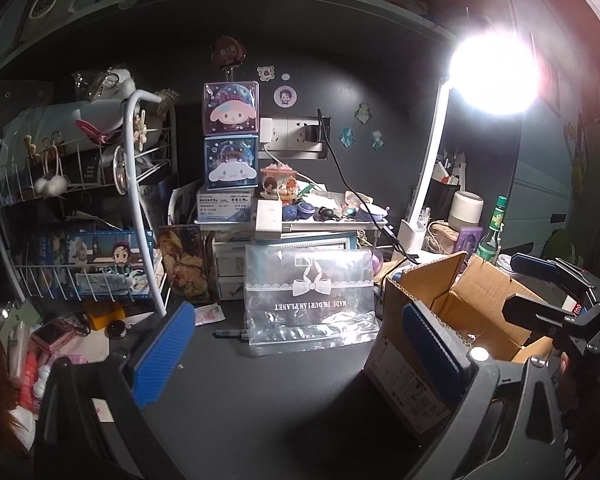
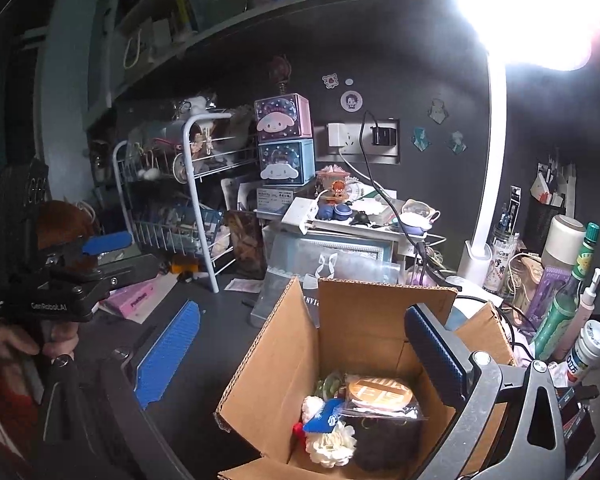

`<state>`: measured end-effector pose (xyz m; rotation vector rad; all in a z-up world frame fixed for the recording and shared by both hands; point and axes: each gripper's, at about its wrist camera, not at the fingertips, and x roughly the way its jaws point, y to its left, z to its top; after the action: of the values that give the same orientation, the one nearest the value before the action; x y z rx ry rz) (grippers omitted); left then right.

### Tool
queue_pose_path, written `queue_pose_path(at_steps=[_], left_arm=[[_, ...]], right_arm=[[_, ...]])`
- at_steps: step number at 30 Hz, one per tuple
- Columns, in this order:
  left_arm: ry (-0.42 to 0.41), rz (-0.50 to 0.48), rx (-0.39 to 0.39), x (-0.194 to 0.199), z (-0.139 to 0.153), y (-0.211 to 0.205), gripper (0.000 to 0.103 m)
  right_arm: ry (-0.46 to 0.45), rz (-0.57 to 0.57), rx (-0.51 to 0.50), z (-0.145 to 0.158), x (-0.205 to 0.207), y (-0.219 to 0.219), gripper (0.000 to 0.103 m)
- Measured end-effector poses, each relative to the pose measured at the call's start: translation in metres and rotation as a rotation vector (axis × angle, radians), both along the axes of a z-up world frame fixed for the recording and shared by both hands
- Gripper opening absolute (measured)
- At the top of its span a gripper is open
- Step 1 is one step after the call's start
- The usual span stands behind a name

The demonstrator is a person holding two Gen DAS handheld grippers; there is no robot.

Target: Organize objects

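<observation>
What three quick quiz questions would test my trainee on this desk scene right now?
1. True or false: the cardboard box is open.
2. Which stacked box is on top: A) pink box B) blue box?
3. Fill in: the left gripper points at the clear ____ standing on the desk.

Key: 1 true, with items inside. 2 A. 3 bag; the jaws are open and hold nothing, as with the right gripper.

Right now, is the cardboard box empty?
No, in the right wrist view the cardboard box already holds a white fabric flower and a round tan-lidded container.
</observation>
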<state>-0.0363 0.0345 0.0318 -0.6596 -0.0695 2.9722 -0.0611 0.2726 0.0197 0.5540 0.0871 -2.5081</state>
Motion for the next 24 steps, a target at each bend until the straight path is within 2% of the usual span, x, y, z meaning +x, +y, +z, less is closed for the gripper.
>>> queue_pose_path(at_steps=[24], left_arm=[[-0.016, 0.002, 0.001, -0.0015, -0.0055, -0.0023, 0.102]], right_arm=[[0.001, 0.005, 0.013, -0.0008, 0.0037, -0.0069, 0.103]])
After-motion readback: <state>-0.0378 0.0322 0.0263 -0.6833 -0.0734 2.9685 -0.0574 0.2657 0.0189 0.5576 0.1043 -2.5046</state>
